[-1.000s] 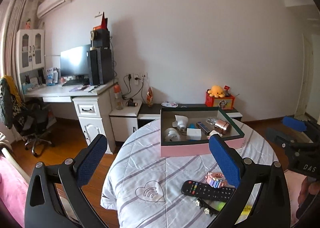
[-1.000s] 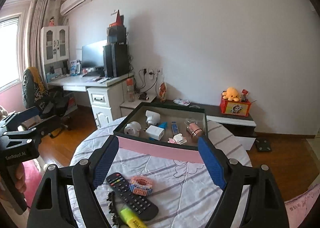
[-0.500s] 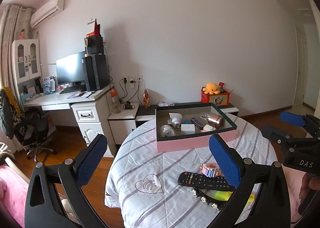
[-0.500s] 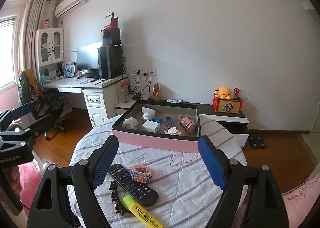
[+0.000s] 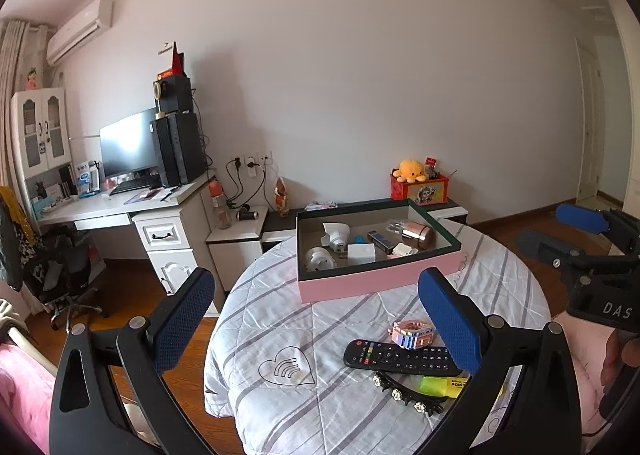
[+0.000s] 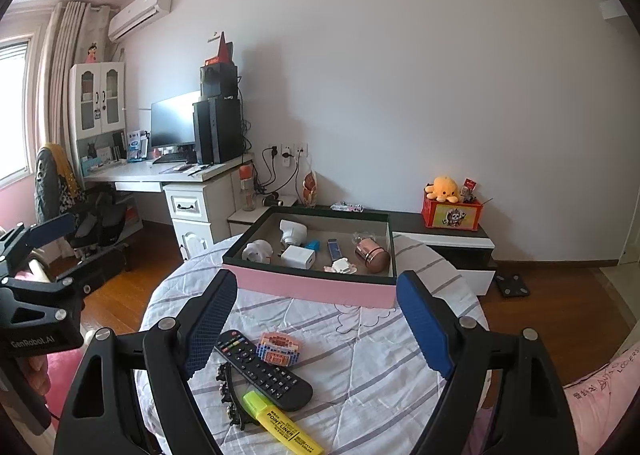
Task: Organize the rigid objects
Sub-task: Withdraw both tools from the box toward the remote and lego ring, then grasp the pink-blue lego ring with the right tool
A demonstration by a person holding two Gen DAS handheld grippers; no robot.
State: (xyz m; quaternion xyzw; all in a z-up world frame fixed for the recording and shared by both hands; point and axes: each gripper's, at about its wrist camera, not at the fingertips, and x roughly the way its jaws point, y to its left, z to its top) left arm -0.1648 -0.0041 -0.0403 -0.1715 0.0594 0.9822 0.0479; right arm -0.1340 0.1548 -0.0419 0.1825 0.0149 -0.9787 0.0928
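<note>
Nearest me, both claws hang wide open and empty above the near edge of the round table (image 6: 400, 355): my right gripper (image 6: 316, 323) and my left gripper (image 5: 316, 319) have nothing between their blue pads. Just beyond them lie four loose items close together. The yellow highlighter (image 6: 280, 421) looks light and stiff but smooth, so I would pinch it across its barrel. The black hair clip (image 6: 230, 395) beside it looks thin and toothed, probably fiddly and brittle. The black remote control (image 6: 262, 369) is rigid; I would take it across its narrow width near the middle. Touching it, the small brick-built model (image 6: 278, 347) may shed pieces, so I would squeeze gently. Farther off sits the pink-sided box (image 6: 312, 287), already holding plugs, a charger and a copper cylinder.
</note>
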